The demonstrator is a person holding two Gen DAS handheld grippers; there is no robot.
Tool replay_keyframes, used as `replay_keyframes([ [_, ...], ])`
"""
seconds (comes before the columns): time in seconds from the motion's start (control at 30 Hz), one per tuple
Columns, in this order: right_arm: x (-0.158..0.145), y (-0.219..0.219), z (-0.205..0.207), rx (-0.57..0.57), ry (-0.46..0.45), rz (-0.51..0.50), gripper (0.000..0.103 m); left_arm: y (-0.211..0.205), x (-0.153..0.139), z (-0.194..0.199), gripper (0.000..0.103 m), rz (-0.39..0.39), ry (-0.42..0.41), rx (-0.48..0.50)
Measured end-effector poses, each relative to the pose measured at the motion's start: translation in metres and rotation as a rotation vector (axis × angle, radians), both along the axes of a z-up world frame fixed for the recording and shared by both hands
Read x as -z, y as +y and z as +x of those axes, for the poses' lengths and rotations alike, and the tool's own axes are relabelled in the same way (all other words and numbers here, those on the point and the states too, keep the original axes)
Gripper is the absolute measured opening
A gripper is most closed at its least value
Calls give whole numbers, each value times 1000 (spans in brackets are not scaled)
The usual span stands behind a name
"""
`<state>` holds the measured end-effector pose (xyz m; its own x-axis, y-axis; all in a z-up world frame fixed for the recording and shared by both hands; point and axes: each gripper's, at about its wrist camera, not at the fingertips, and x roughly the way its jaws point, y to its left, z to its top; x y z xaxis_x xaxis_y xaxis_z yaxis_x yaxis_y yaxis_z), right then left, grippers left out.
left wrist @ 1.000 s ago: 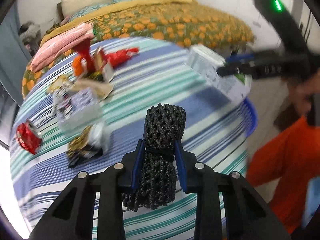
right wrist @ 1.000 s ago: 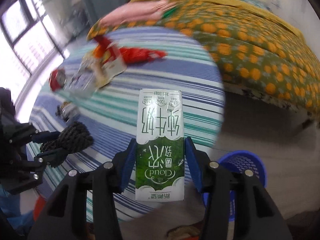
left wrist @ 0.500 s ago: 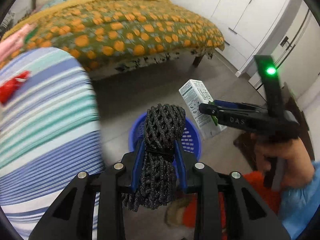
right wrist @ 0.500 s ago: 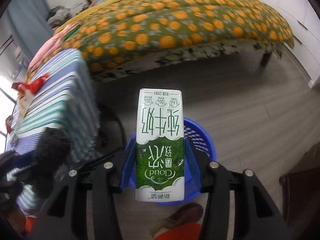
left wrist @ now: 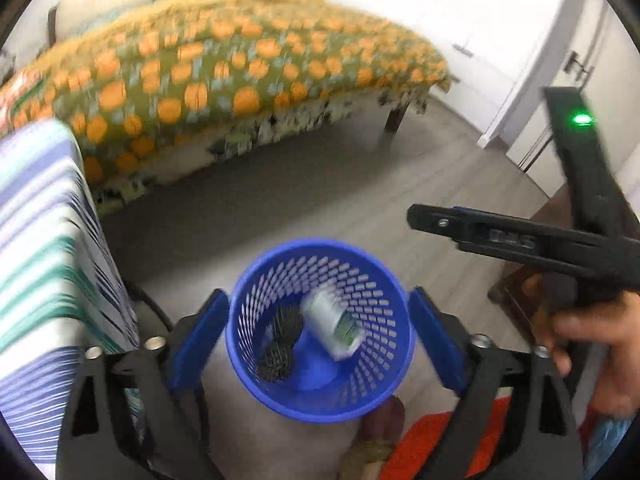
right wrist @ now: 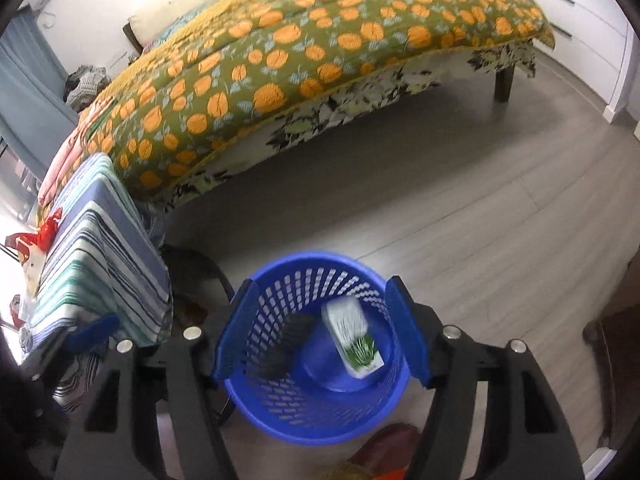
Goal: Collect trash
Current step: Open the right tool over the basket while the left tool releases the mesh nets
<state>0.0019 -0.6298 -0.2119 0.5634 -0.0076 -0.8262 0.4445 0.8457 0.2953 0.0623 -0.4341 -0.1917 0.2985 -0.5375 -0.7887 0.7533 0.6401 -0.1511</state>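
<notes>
A blue mesh basket (left wrist: 248, 376) stands on the floor below both grippers; it also shows in the right wrist view (right wrist: 256, 400). Inside it lie a black net bundle (left wrist: 282, 344) (right wrist: 280, 344) and a green-and-white milk carton (left wrist: 334, 326) (right wrist: 354, 338), both blurred. My left gripper (left wrist: 318, 328) is open and empty above the basket. My right gripper (right wrist: 320, 320) is open and empty above the basket; it shows from the side in the left wrist view (left wrist: 412, 212).
A table with a striped cloth (right wrist: 100, 256) stands left of the basket, with red wrappers (right wrist: 36, 236) and other litter on top. A bed with an orange-patterned cover (right wrist: 320, 52) lies behind. Grey floor (right wrist: 460, 216) surrounds the basket. White cupboards (left wrist: 520, 40) are at the right.
Both grippers swung from over the table to above the basket and opened. The net bundle and the milk carton dropped into the basket.
</notes>
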Motion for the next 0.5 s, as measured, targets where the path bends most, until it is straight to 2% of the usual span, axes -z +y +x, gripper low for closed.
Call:
replay_keyframes([
  [0.03,-2,1,-1,3,-7,-6,69,6,-8,-5,98,-14,-28,6],
  [0.13,-15,9,-6,18,-53,-45,78,27,-36,-29,98,-67,-112,39],
  [0.23,-29,22,-8,25,-96,-113,85,49,-58,-51,98,-100,-124,79],
  [0.33,-45,41,-10,18,-154,-201,86,79,-72,-72,98,-114,-136,85],
  [0.5,-56,96,-16,-51,-203,-289,86,152,-74,-85,98,-65,-207,-18],
])
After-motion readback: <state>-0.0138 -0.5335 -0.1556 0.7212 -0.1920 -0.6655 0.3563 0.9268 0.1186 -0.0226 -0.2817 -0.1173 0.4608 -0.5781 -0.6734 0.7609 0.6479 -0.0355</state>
